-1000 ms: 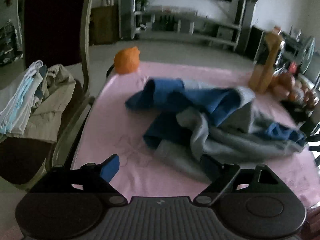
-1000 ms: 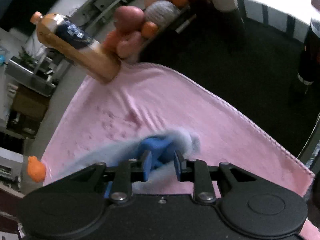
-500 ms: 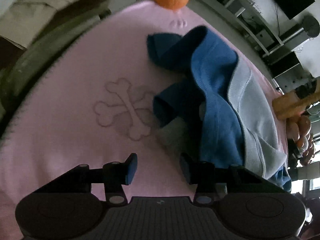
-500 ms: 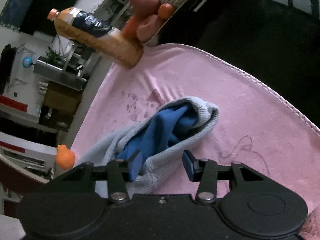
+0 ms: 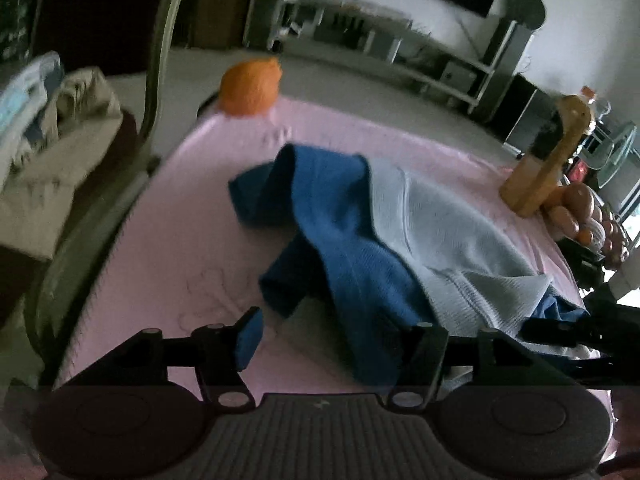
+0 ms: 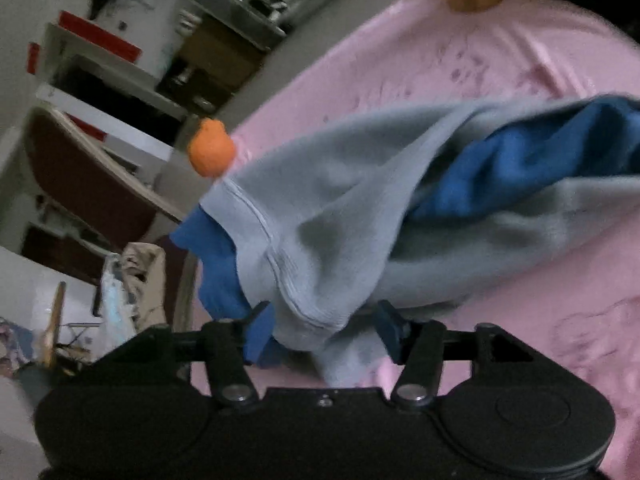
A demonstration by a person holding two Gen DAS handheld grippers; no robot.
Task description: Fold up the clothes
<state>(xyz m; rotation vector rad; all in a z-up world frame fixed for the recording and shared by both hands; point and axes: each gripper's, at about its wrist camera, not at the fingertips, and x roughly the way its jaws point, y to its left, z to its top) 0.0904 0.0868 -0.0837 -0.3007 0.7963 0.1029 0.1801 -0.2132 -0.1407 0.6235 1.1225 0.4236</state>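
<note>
Pink cloth (image 5: 192,216) bears blue-grey garment (image 5: 420,216); left tongs (image 5: 324,340), right tongs (image 6: 320,328) both spread, gripping nothing.

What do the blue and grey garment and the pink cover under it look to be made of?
The garment looks like soft knit fabric, matte: fine ribbed texture and a stitched seam show on the grey part, and it drapes in loose folds. The pink cover looks like thin smooth cloth with a faint sheen and printed motifs; the fibre cannot be told.
</note>
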